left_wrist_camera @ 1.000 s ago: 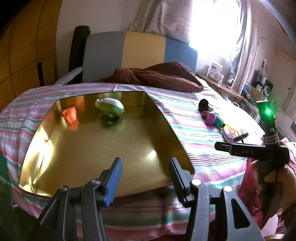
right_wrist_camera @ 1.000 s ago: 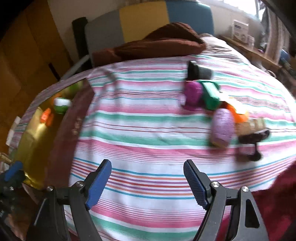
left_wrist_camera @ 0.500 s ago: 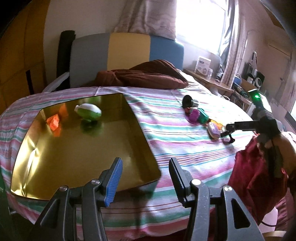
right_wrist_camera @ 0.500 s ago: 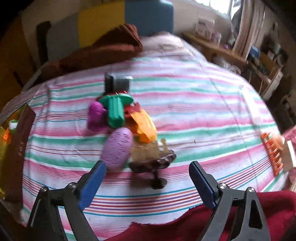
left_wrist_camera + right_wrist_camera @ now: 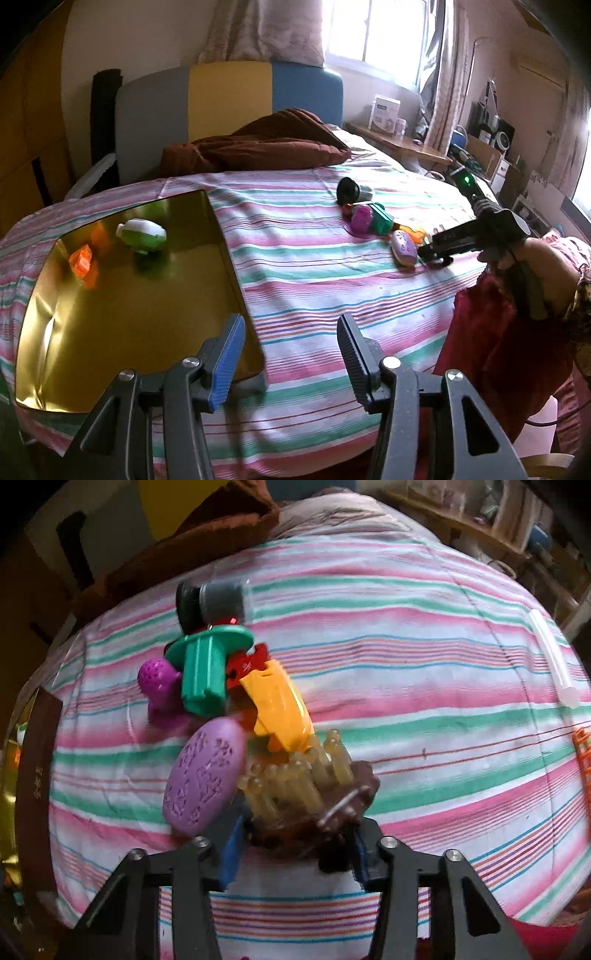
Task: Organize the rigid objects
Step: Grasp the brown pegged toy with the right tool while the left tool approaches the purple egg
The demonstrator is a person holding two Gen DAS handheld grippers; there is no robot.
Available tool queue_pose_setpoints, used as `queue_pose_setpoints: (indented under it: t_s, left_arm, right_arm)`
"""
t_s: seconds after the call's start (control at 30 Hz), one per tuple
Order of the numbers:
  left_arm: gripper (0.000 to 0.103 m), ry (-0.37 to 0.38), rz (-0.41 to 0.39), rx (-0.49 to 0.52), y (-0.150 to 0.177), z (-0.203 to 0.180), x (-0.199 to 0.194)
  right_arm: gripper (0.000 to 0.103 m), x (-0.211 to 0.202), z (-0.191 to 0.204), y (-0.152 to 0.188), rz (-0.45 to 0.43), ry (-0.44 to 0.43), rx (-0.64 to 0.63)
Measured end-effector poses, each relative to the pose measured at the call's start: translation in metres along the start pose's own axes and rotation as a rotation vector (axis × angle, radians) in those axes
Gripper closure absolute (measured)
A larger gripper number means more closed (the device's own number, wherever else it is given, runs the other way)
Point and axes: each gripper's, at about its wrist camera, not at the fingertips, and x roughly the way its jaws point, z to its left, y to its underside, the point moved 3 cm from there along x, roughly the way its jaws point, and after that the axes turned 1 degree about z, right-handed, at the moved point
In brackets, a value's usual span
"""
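A pile of small plastic objects lies on the striped bedsheet: a purple oval (image 5: 205, 775), a yellow piece (image 5: 277, 705), a teal piece (image 5: 203, 672), a magenta piece (image 5: 159, 686) and a black and grey cylinder (image 5: 218, 602). At its near end is a brown brush (image 5: 314, 812) with clear bristles. My right gripper (image 5: 295, 853) points steeply down with its jaws closing, both pads against the brush base. From the left wrist view, the right gripper (image 5: 428, 253) sits beside the purple oval (image 5: 404, 245). My left gripper (image 5: 291, 354) hangs open and empty over the near right corner of a gold tray (image 5: 110, 314).
The tray holds a green and white toy (image 5: 142, 234) and an orange piece (image 5: 82, 260). A brown blanket (image 5: 258, 147) lies at the bed's head. A clear tube (image 5: 554, 661) and an orange comb-like thing (image 5: 583, 753) rest at the right. Red cloth (image 5: 491, 332) hangs off the near edge.
The right gripper swung right across the sheet to the pile, came down over the brown brush and narrowed its wide jaws onto it. The left gripper drifted right off the tray's middle.
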Motion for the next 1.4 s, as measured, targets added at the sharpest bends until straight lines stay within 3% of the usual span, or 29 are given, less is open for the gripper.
queue_pose_setpoints:
  t_s: [0.5,0.7,0.87,1.2,1.4]
  left_arm:
    - [0.051,0.109,0.05,0.069,-0.032,-0.064,0.035]
    - [0.051,0.114,0.105,0.151,-0.047,-0.099,0.08]
    - [0.05,0.161,0.154,0.186,-0.054,-0.122,0.119]
    - [0.049,0.116,0.23,0.237,-0.077,-0.155,0.192]
    - [0.049,0.126,0.183,0.34,-0.078,-0.176,0.21]
  right_arm:
    - [0.056,-0.03,-0.03,-0.003,-0.123,-0.115,0.192]
    - [0.056,-0.024,-0.035,-0.012,-0.128,-0.154,0.242]
    - [0.056,-0.029,-0.041,-0.014,-0.156,-0.151,0.279]
    - [0.056,-0.024,-0.046,-0.022,-0.182,-0.158,0.314]
    - [0.056,-0.024,-0.046,-0.022,-0.179,-0.163,0.319]
